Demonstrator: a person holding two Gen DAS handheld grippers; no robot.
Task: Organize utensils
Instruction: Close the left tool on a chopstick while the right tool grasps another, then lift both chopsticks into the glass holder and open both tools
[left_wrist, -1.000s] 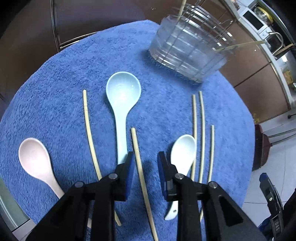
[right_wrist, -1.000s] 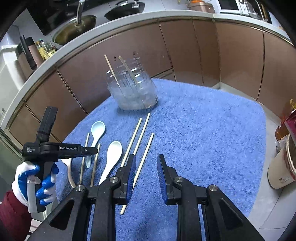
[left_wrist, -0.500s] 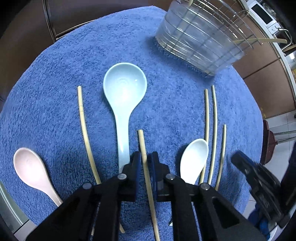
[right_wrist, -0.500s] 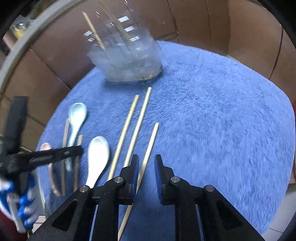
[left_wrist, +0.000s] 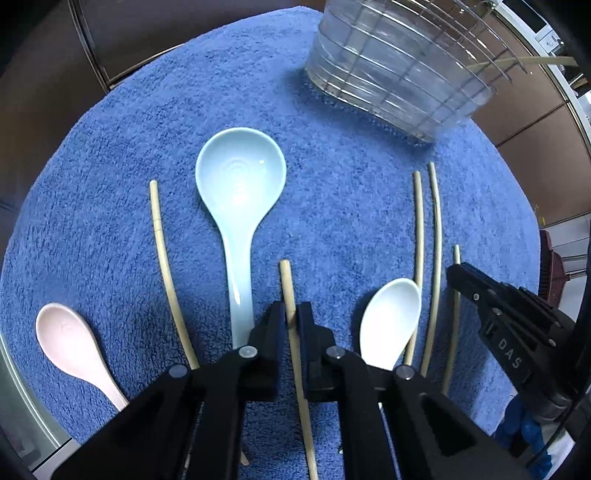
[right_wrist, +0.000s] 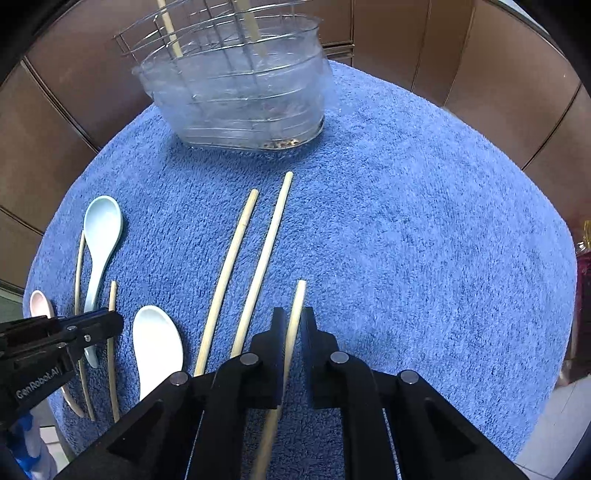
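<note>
A blue towel (left_wrist: 332, 206) covers the round counter, and the utensils lie on it in a loose row. In the left wrist view, going left to right, a pink spoon (left_wrist: 74, 347) lies at the far left edge, bowl up. Beside it lies a curved chopstick (left_wrist: 168, 273), then a pale blue spoon (left_wrist: 240, 192) with its bowl toward the far side and its handle running down to the left gripper (left_wrist: 291, 317). That gripper's fingers are drawn in narrow on a short chopstick (left_wrist: 288, 288), which lies flat on the towel between the blue pads; its tip pokes out just past them. To the right a white spoon (left_wrist: 391, 321) lies bowl up, and just beside it a pair of long chopsticks (left_wrist: 428, 258) run side by side. Farther right the other gripper's black body crosses a last chopstick.

At the back stands a clear utensil holder (right_wrist: 236, 88) with a wire rack, and two chopsticks lean upright inside it.

In the right wrist view, the right gripper (right_wrist: 291, 325) has its fingers closed narrow around the rightmost chopstick (right_wrist: 297, 306), the stick passing between the pads and resting on the towel. The long pair lies just to its left, apart from it, and the white spoon lies farther left.
</note>
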